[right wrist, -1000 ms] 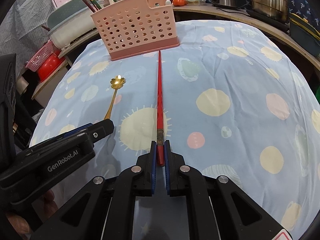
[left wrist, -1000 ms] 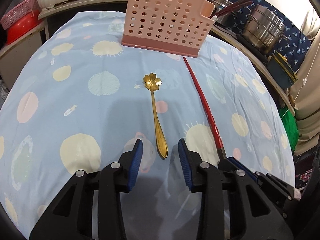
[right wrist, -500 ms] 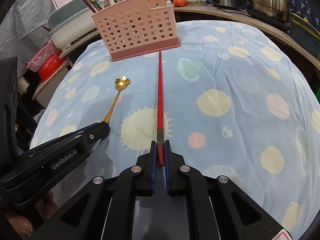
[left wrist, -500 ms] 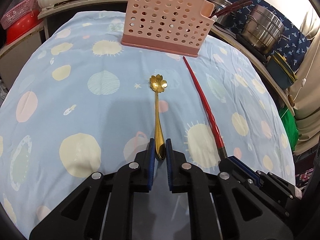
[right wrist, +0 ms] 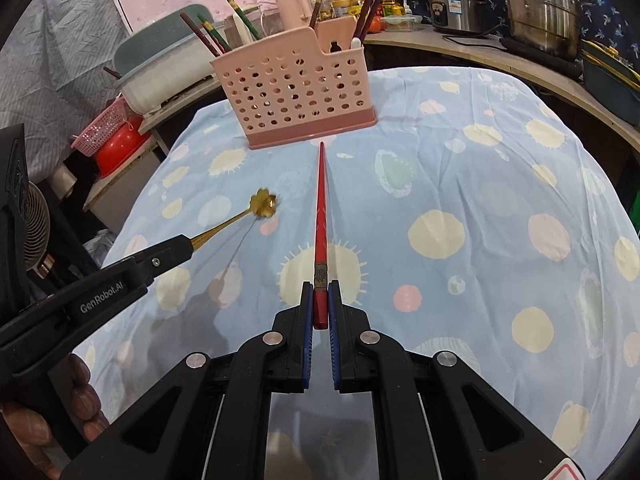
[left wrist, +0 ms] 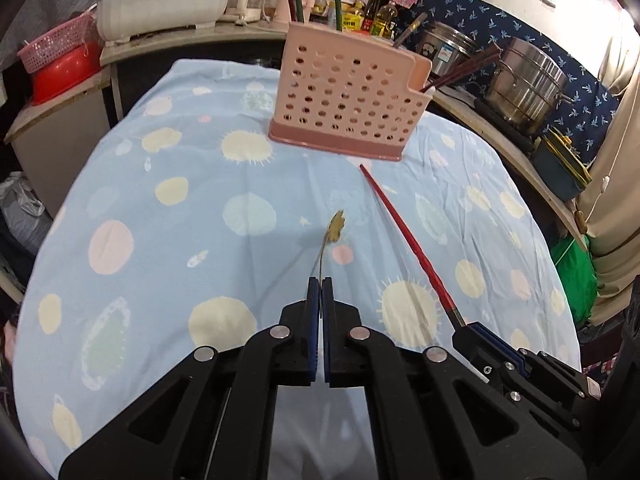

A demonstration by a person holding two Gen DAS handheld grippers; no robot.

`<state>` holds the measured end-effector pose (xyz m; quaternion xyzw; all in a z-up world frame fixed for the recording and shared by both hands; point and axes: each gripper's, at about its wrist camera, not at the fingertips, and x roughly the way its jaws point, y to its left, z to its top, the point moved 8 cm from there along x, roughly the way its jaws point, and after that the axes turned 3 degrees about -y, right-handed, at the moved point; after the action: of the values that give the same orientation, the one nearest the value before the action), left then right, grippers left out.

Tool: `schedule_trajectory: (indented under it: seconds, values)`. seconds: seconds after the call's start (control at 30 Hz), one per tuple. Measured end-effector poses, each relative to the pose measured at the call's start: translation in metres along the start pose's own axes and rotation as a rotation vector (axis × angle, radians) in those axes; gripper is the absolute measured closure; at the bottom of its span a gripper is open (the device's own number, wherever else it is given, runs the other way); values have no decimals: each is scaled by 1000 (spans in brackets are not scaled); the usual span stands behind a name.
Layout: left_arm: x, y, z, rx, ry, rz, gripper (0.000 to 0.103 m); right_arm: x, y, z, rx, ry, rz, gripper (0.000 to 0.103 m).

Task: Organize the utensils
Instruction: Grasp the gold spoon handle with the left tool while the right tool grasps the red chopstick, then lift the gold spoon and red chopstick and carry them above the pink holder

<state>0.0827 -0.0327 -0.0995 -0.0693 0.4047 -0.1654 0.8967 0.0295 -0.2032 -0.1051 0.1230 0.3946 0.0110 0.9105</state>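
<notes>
My left gripper is shut on the handle of a gold spoon with a flower-shaped bowl, which hangs above the cloth and casts a shadow. From the right wrist view the same spoon sticks out of the left gripper. My right gripper is shut on the thick end of a red chopstick that points at the pink perforated utensil holder. The holder stands at the table's far side with several chopsticks in it. The red chopstick runs to the right gripper at lower right in the left wrist view.
The table wears a light blue cloth with pastel dots. Behind it a counter holds a white tub, a red bowl with a pink basket, steel pots and bottles. A person's hand holds the left gripper.
The left gripper's jaws closed on the spoon's handle and lifted it off the cloth, turning it edge-on. The right gripper rose slightly with the red chopstick.
</notes>
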Motion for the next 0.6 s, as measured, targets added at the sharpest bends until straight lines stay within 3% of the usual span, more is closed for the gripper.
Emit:
schedule_trajectory:
  seconds: [0.6]
  values:
    - [-58,-16,64,65,-117,15,102,-57,12,54,28,-94,43,96]
